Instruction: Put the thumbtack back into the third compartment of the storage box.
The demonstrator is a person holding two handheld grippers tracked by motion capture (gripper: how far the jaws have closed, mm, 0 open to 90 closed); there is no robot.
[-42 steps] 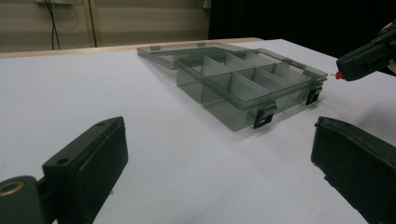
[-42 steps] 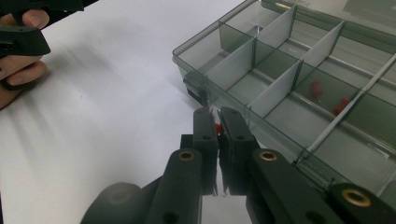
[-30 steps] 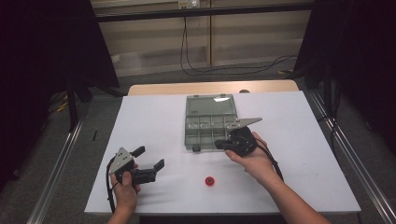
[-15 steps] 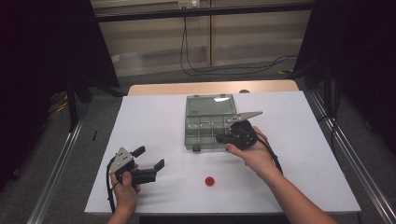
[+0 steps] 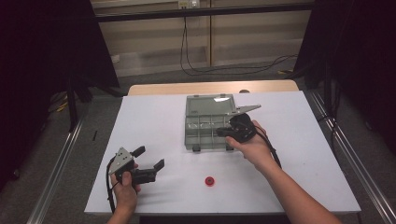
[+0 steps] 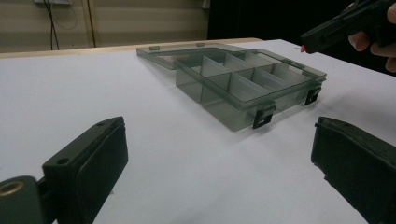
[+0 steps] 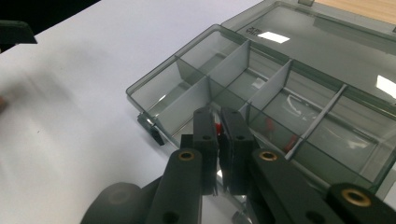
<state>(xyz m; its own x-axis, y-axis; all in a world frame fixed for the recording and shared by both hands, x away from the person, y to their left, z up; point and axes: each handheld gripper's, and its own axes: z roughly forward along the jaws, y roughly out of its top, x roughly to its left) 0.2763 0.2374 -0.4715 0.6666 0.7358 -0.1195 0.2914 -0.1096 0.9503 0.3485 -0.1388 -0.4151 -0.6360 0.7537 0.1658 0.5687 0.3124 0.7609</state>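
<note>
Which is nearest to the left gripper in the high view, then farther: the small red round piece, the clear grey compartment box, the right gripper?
1. Small red round piece, to the right of the left gripper.
2. Clear grey compartment box, table centre.
3. Right gripper, over the box's right side.

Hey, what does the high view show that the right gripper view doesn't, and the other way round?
High view: the left hand-held gripper, jaws open, and a red round piece lying on the white table. Right gripper view: the right hand-held gripper shut on a small red piece, above the box's dividers. Both: the open grey compartment box, lid laid back.
</note>
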